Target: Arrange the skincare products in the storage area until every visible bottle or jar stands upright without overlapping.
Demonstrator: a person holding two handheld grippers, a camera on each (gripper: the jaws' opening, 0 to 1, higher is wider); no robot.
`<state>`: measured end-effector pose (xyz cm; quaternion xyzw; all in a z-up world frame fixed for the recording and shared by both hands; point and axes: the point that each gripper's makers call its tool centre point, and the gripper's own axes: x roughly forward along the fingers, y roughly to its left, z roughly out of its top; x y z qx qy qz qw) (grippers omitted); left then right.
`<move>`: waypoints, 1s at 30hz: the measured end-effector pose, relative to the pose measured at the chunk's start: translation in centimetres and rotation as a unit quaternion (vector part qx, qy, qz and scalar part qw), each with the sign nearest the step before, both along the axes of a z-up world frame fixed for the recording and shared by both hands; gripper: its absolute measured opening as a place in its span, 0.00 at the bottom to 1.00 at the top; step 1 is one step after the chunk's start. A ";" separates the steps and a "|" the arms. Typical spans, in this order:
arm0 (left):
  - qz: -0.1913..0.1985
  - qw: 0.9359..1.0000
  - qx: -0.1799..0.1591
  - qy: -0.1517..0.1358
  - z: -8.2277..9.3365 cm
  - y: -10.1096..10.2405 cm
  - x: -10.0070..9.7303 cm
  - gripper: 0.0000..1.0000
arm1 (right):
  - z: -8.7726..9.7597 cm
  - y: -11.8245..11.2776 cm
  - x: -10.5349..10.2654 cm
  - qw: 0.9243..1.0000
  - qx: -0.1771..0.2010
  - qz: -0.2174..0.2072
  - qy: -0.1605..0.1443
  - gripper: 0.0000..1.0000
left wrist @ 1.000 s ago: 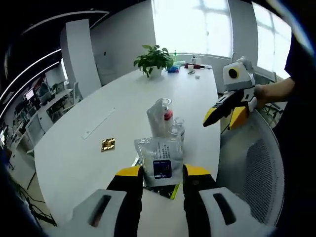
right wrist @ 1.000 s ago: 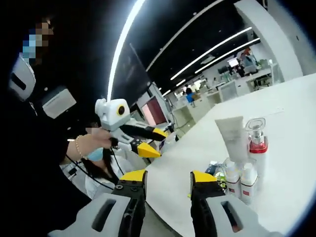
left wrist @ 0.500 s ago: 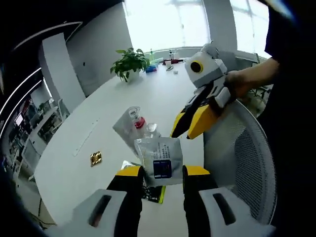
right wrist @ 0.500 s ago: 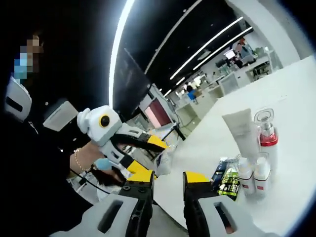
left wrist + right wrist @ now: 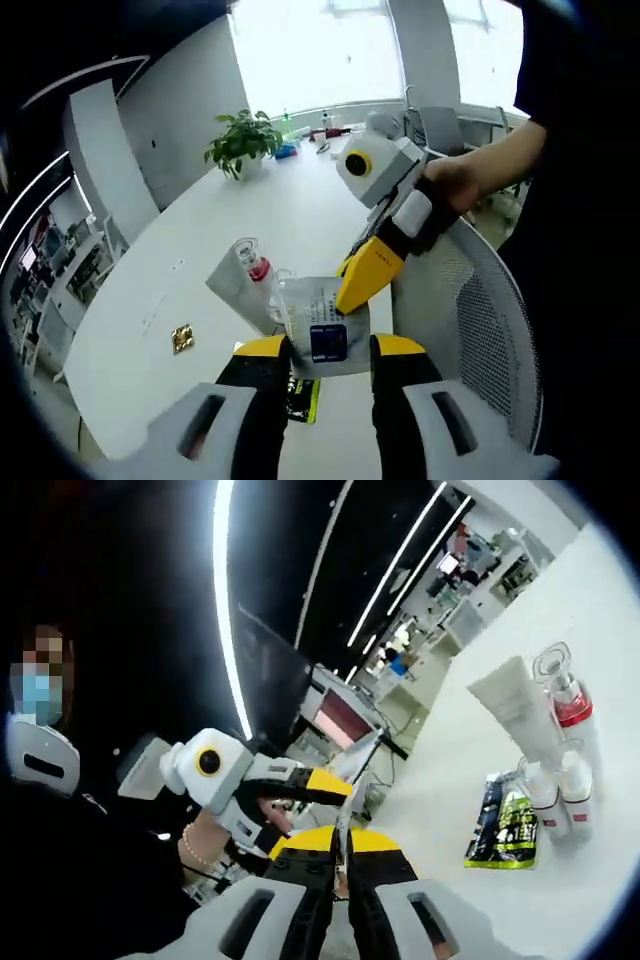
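Observation:
My left gripper (image 5: pixel 330 350) is shut on a clear pouch (image 5: pixel 322 325) with a dark blue label, held above the table's near edge. The right gripper (image 5: pixel 357 285) comes in from the right, and its yellow jaws are closed over the pouch's top right corner. In the right gripper view, my right gripper (image 5: pixel 340 842) is shut with the pouch's thin edge (image 5: pixel 346 805) between its jaws, and the left gripper (image 5: pixel 322 783) is just behind. On the table stand a white tube (image 5: pixel 228 292) (image 5: pixel 515 705), a red-banded pump bottle (image 5: pixel 250 262) (image 5: pixel 565 692) and small white bottles (image 5: pixel 560 792).
A green and black sachet (image 5: pixel 300 400) (image 5: pixel 505 825) lies flat by the bottles. A gold packet (image 5: pixel 182 338) lies further left on the white table (image 5: pixel 200 230). A potted plant (image 5: pixel 240 140) stands at the far end. A mesh chair (image 5: pixel 470 330) is at the right.
The right gripper has come in from the right and shut on the top of the pouch. Both views have shifted with the hands. The left gripper still holds the pouch.

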<state>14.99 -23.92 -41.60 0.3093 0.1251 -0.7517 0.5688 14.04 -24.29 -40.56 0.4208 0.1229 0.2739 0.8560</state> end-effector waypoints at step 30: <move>0.187 0.896 -0.191 0.355 5.5 1.7 0.7 0.21 | 4.6 -0.5 -0.5 0.988 0.125 -0.061 -0.069 0.00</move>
